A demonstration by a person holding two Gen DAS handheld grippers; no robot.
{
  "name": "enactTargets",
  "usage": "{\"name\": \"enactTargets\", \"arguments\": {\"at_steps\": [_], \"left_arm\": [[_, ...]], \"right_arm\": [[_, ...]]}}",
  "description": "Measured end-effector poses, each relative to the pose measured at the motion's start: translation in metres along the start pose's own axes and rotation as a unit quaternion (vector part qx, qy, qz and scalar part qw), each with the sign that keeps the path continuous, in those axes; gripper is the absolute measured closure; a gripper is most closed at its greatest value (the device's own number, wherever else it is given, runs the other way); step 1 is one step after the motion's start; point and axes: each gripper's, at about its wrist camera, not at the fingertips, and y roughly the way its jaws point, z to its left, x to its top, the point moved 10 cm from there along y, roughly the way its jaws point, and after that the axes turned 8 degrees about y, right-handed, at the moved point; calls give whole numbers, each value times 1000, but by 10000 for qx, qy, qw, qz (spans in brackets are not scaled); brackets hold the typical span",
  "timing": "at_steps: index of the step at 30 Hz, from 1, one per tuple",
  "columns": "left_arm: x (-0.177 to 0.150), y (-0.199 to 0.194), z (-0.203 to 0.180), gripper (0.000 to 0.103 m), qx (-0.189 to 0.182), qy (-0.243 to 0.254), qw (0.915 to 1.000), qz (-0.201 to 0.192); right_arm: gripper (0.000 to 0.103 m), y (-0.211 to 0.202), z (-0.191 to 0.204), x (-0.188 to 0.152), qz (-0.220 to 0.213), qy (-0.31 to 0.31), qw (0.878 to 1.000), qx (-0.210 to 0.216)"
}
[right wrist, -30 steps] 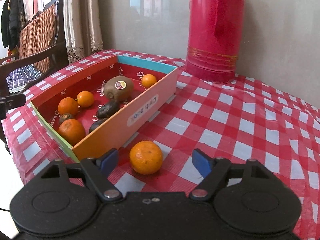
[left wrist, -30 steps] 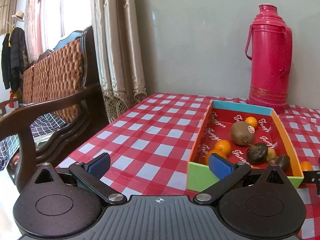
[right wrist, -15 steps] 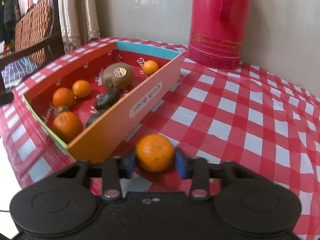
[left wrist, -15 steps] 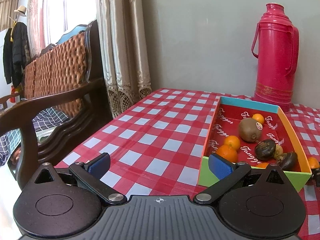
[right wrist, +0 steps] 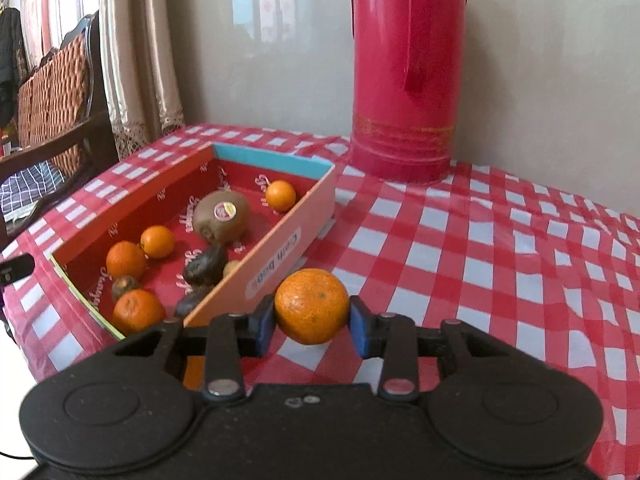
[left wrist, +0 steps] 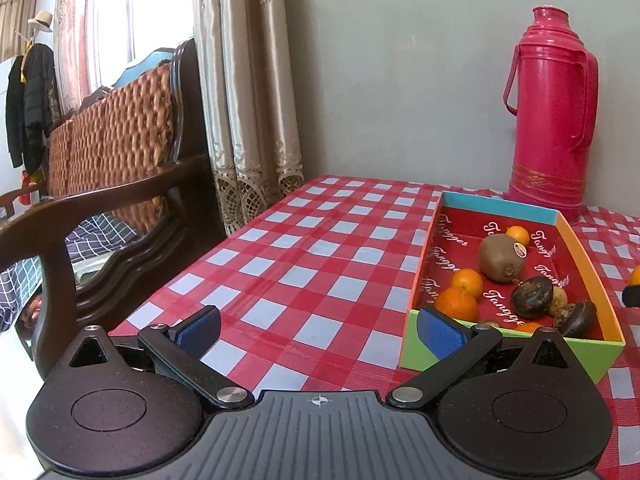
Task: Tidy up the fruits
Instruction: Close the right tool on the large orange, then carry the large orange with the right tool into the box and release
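A table covered in a red-and-white checked cloth stands against a grey wall. A tall red thermos flask stands on it at 12 o'clock in the right wrist view, behind everything else. A dark wooden chair with a woven back sits at 10 o'clock in the left wrist view, beside pale curtains.

An open cardboard box with orange, blue and green walls and a red lining rests on the table at 10 o'clock in the right wrist view. Its near orange wall stands just beside the right tool. Inside lie a brown kiwi with a sticker, four small oranges and several dark, wrinkled fruits.

The right tool is narrowed onto a mandarin, its blue pads pressing both sides of the fruit. The mandarin sits just outside the box, at the orange wall; whether it touches the cloth cannot be told.

The left tool is spread wide and holds nothing. It hangs over the table with its right pad in front of the box's green end wall, at 4 o'clock in the left wrist view.
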Motion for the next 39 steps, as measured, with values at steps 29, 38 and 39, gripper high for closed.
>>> {"name": "enactTargets", "arguments": {"at_steps": [29,38,39], "left_arm": [[-5,2,6,0,48,120,9999,21],[-9,4,12,0,92,126,9999,61],[-9,4,14,0,104,119,9999,68]], "right_arm": [[73,-1,82,22,-425,-164,9967,674],[73,8,101,19,-368,-203,9961,775],[73,9,103,19,-362,-205,9961,781]]}}
